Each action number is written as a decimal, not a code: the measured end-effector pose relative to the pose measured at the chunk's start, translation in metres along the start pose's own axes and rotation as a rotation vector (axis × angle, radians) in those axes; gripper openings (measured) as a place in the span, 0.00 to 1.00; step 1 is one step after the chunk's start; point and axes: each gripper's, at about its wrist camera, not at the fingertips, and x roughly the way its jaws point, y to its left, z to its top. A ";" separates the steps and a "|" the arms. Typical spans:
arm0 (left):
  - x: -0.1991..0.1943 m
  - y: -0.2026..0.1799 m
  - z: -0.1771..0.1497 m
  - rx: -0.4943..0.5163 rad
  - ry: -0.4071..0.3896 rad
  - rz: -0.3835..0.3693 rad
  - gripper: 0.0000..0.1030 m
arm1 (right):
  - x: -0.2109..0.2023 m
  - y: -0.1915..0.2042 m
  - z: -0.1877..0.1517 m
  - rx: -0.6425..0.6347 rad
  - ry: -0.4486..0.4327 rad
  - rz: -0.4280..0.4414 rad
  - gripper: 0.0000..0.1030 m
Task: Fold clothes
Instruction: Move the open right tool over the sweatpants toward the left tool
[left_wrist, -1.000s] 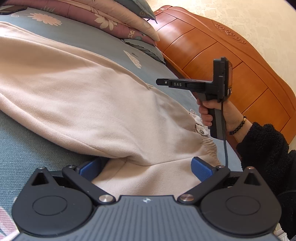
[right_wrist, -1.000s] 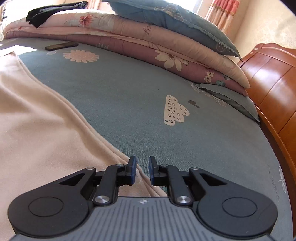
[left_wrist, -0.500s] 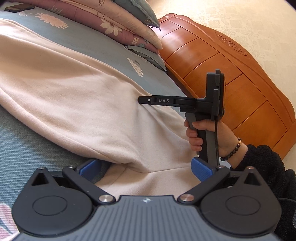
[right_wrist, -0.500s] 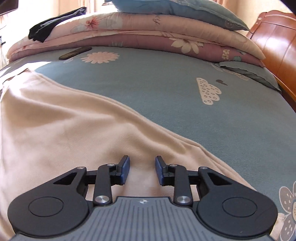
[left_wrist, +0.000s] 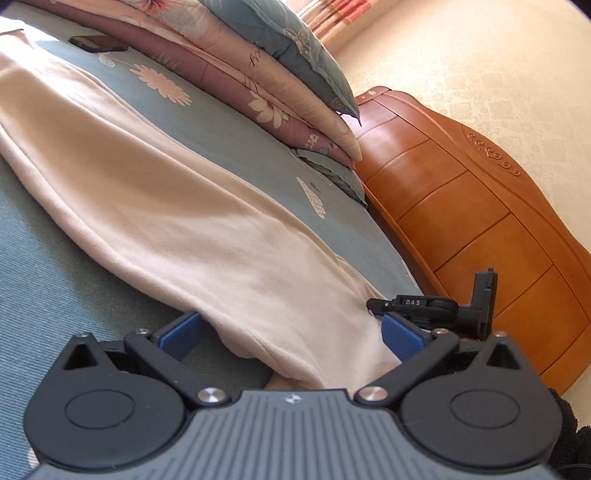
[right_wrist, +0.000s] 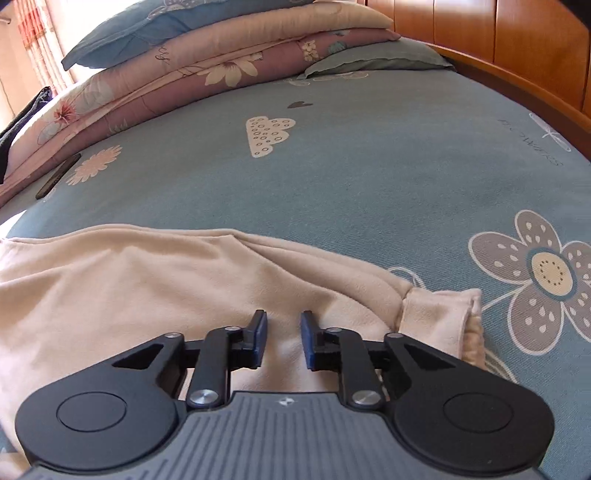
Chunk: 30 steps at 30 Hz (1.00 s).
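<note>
- A pair of cream fleece trousers (left_wrist: 177, 206) lay stretched out on the blue flower-print bedsheet (left_wrist: 229, 136), apparently doubled leg over leg into one long strip.
- Their long axis ran from the near edge of the bed, where both grippers were, away toward the far end near a dark phone (left_wrist: 98, 43) by the stacked quilts (left_wrist: 258, 92).
- The elastic waistband (right_wrist: 443, 314) sat at the near end, just right of the right gripper (right_wrist: 282, 341); the leg end pointed away and left the left-wrist view at its left border.
- The left gripper (left_wrist: 291, 332) stood spread wide, its blue pads straddling the cloth's near edge without pinching it.
- The right gripper was part-way open, a clear gap between its pads, low over the cloth near the waist and holding nothing.
- By my judgement the step in hand was taking hold at the waist end for a crosswise fold; the strip itself showed no crosswise fold.
- Such a fold would call for both tongs to close on the waist edge, catching all layers together, then carry it along the long axis toward the leg end.
</note>
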 end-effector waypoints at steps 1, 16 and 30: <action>-0.003 0.004 0.002 -0.015 -0.026 0.036 0.99 | 0.001 0.001 0.000 0.023 -0.010 -0.015 0.15; -0.003 0.031 0.008 -0.132 -0.072 0.105 0.99 | -0.036 0.177 -0.070 -0.428 0.194 0.438 0.22; -0.002 0.033 0.006 -0.134 -0.068 0.098 0.99 | -0.082 0.187 -0.105 -0.537 0.201 0.443 0.25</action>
